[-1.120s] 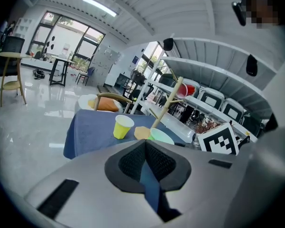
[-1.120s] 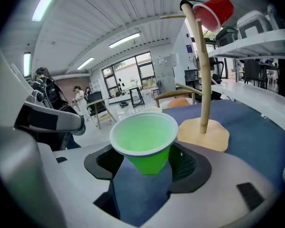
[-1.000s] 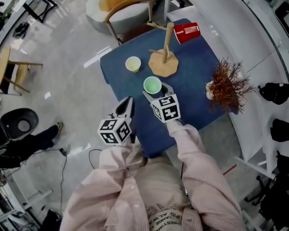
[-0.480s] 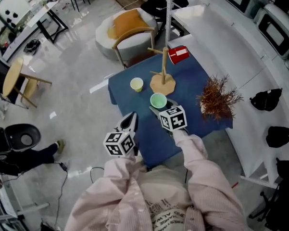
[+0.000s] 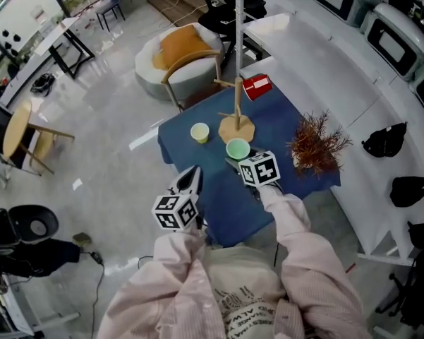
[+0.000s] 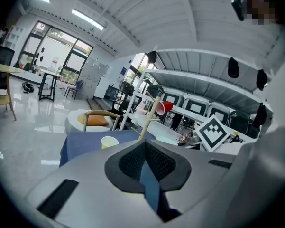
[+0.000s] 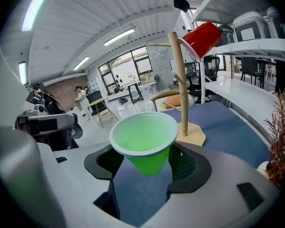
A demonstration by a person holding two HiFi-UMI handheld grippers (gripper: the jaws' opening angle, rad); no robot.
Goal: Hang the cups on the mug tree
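**Blue table: one cup hung, two to go**

Blue cloth covers the small table (image 5: 286, 115) below us, and everything the task needs stands on or over it.

Nearest to us, the left gripper (image 6: 145, 148) hangs at the table's near edge. Its jaws are pressed together with nothing between them, so we judge it idle for now.

Just beyond, the right gripper (image 7: 147, 167) is clamped on the green cup (image 7: 144, 144). The pads grip the lower body, and the cup is upright with its mouth facing up. We read it as lifted clear of the cloth, near the foot of the mug tree but not yet at any branch.

To the left of it, the yellow cup (image 5: 200, 132) stands upright on the cloth, apart from both grippers and untouched.

Further on stands the wooden mug tree (image 5: 237, 115), a post on a flat base with bare pegs lower down. The red cup (image 5: 257, 87) already sits tilted over the tip of an upper branch, so we count that one as done.

By our reckoning, one of three cups is hung, the green one is in hand and on its way, and the yellow one is left. The green cup will need tipping over before it can go onto a peg.

Off to the right, a dried reddish plant (image 5: 316, 143) sits clear of the work.
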